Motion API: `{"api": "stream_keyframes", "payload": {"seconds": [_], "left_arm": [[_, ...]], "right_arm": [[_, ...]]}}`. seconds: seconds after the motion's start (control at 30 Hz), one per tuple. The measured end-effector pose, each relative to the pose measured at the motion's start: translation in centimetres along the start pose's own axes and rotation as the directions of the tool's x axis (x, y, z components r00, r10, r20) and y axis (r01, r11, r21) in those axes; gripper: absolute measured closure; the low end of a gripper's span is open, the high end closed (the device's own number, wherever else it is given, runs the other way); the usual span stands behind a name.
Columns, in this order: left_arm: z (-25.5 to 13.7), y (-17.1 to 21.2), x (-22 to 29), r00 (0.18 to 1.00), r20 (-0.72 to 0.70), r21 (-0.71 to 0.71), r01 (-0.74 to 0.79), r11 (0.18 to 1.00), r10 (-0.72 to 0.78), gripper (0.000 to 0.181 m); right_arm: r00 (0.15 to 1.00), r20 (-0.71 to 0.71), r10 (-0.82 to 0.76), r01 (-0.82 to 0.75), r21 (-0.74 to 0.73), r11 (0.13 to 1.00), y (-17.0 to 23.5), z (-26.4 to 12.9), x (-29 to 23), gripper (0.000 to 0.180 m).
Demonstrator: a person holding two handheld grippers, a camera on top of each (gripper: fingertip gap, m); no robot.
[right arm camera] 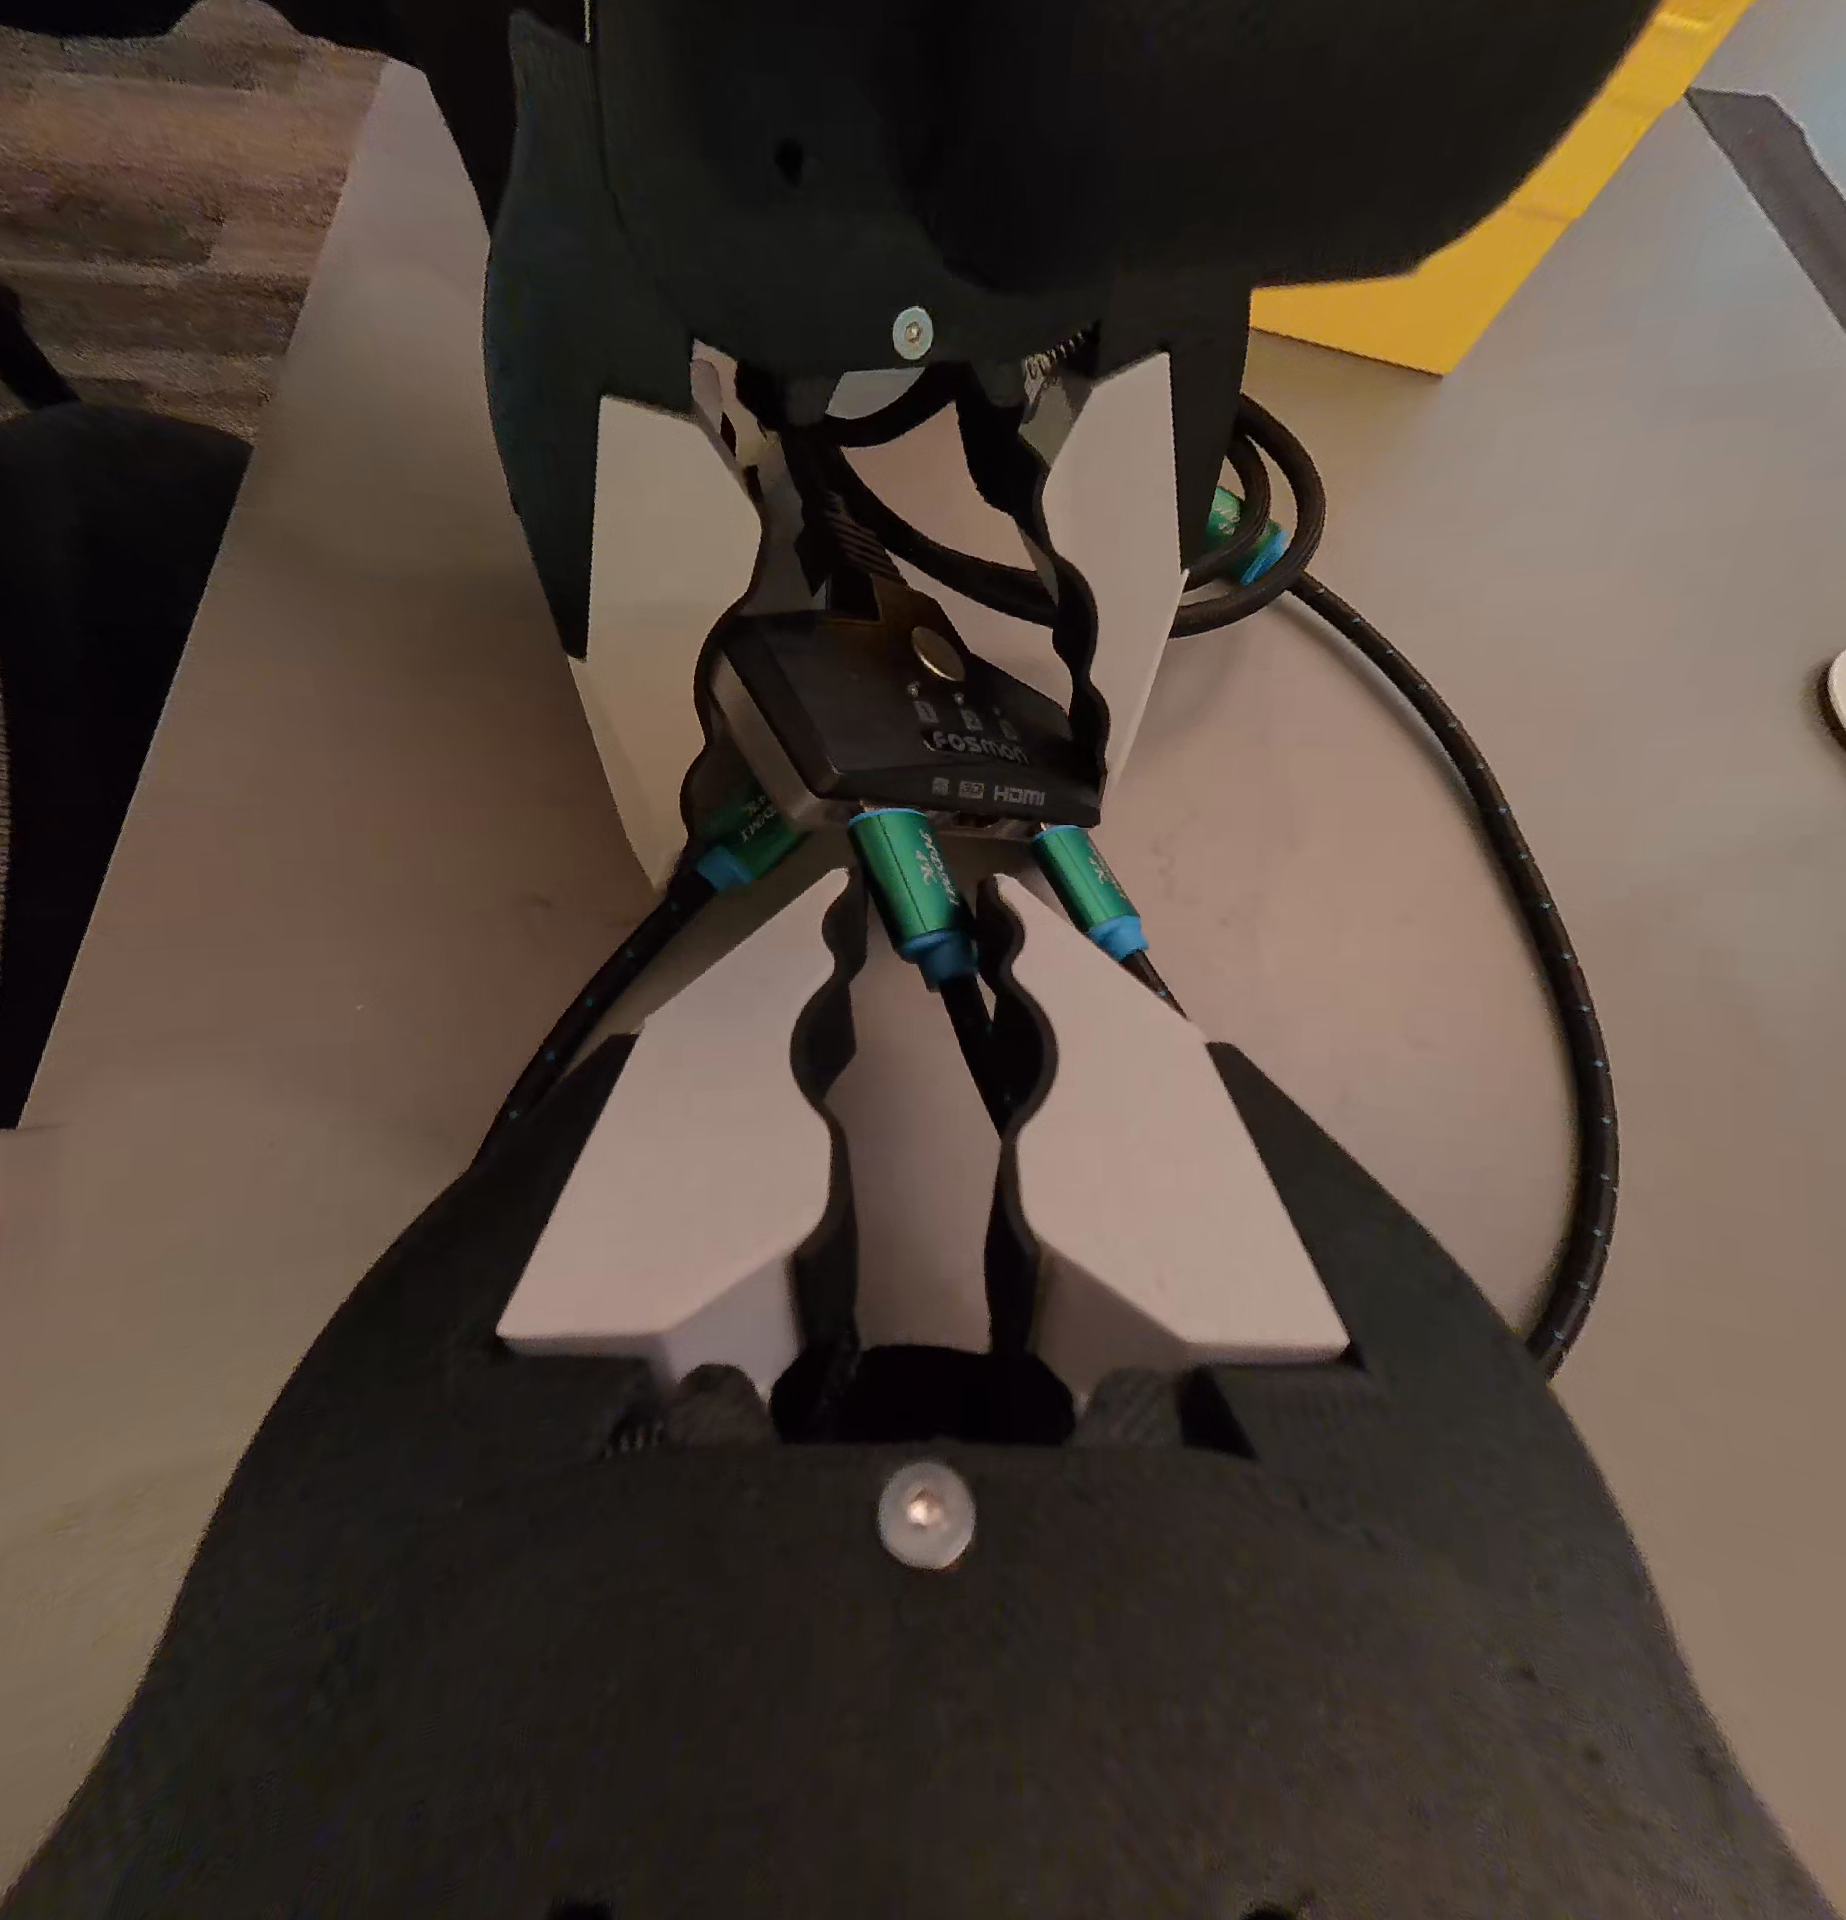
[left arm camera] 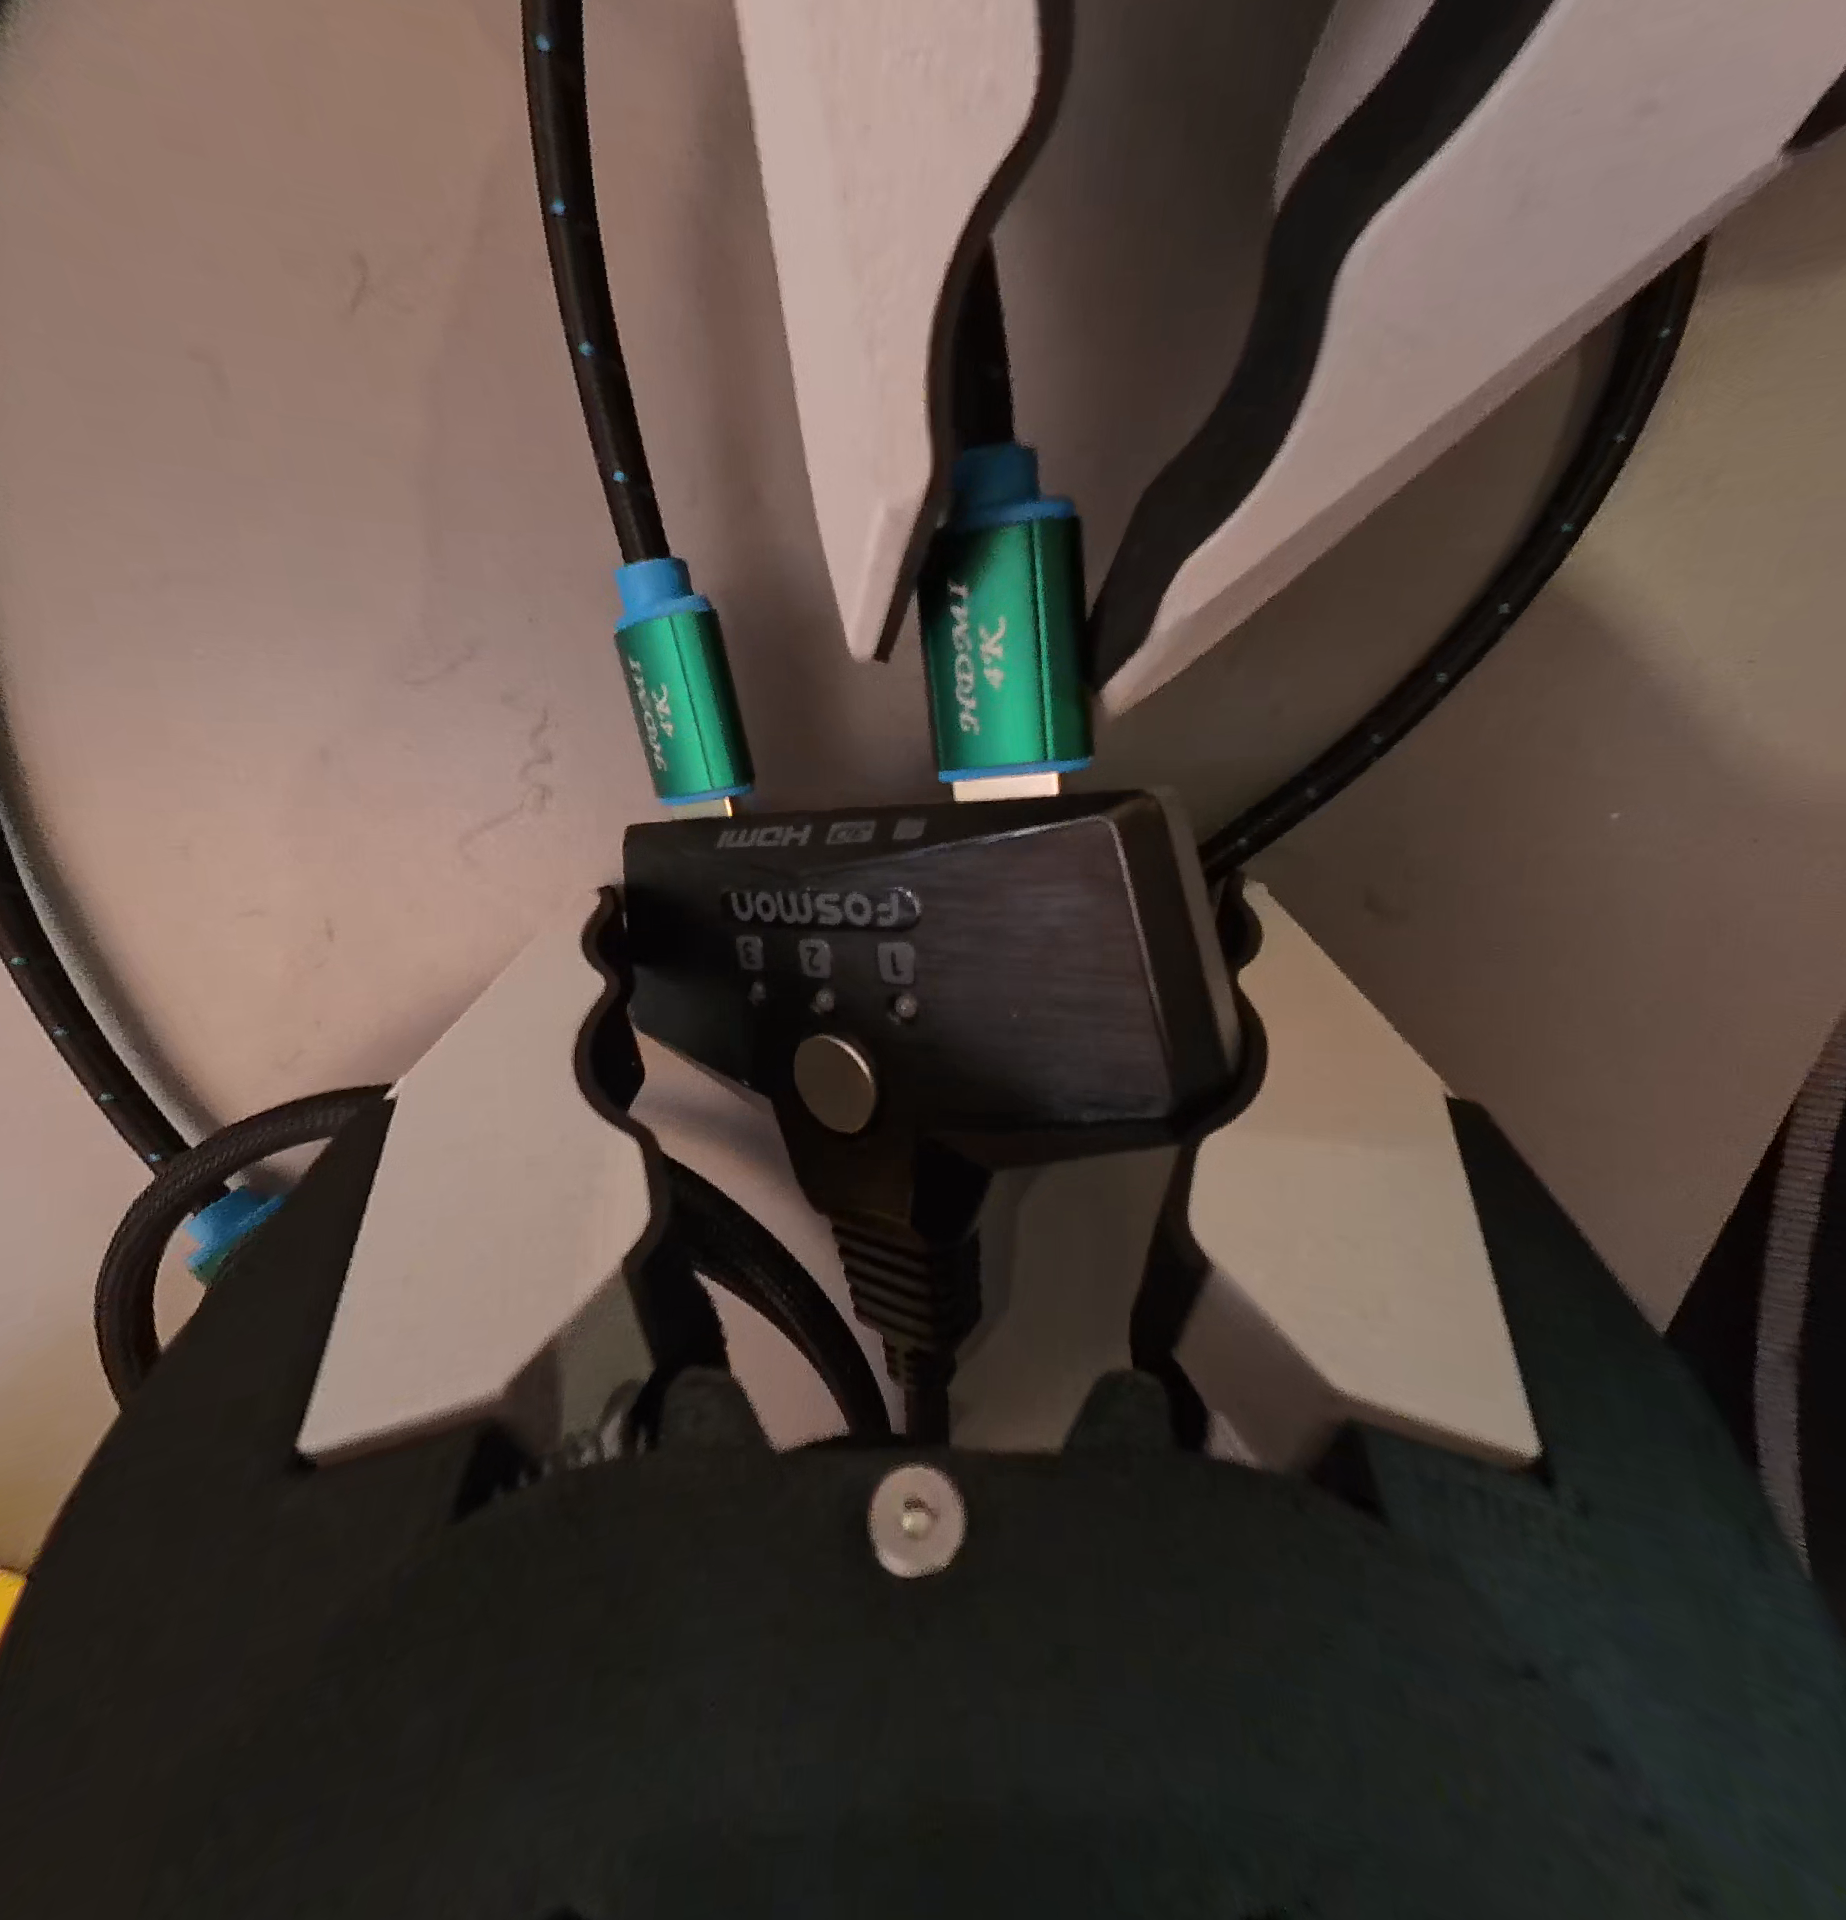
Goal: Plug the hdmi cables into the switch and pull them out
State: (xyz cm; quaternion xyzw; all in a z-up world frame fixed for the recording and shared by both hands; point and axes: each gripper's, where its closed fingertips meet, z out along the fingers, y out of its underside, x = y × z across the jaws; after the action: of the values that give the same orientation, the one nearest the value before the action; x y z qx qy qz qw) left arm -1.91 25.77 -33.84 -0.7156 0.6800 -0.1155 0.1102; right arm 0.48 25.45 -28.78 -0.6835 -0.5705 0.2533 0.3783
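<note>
my left gripper [left arm camera: 924,997] is clamped across the sides of the switch [left arm camera: 929,977], lifted off the table [right arm camera: 1314,935]. my right gripper [right arm camera: 919,935] sits narrowed on the braided lead just behind the middle plug [right arm camera: 903,883], which looks seated in the switch beside a second plug [right arm camera: 1085,883]. if i tug off-axis, the plug may bind, or the switch may twist out of the left grip.
</note>
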Motion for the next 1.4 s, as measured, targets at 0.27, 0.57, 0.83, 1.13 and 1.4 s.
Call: {"api": "stream_keyframes", "payload": {"seconds": [0.27, 0.57, 0.83, 1.13, 1.4], "left_arm": [[0.1, -0.1, 0.0, 1.000, 0.014, 0.008, -0.008, 1.000, 0.008, 0.072], [0.2, -0.2, -0.1, 1.000, 0.013, 0.016, -0.011, 1.000, 0.011, 0.073], [0.2, -0.3, 0.0, 1.000, 0.011, 0.032, -0.013, 0.999, 0.013, 0.073], [0.2, -0.3, 0.0, 1.000, 0.011, 0.041, -0.016, 0.999, 0.016, 0.073], [0.2, -0.4, 0.0, 1.000, 0.008, 0.034, -0.024, 0.999, 0.024, 0.073]], "right_arm": [[0.995, 0.060, 0.082, -0.082, -0.010, 0.997, 0.3, -0.3, -0.3, 0.150], [0.974, 0.143, 0.174, -0.177, 0.013, 0.984, 0.1, 0.3, -0.3, 0.155], [0.963, 0.194, 0.188, -0.192, 0.001, 0.981, 0.5, 0.0, -0.8, 0.146], [0.934, 0.279, 0.225, -0.239, 0.017, 0.971, -0.9, -3.0, -2.5, 0.154], [0.745, 0.345, 0.571, -0.563, -0.132, 0.816, 1.7, 0.0, -4.7, 0.144]]}}
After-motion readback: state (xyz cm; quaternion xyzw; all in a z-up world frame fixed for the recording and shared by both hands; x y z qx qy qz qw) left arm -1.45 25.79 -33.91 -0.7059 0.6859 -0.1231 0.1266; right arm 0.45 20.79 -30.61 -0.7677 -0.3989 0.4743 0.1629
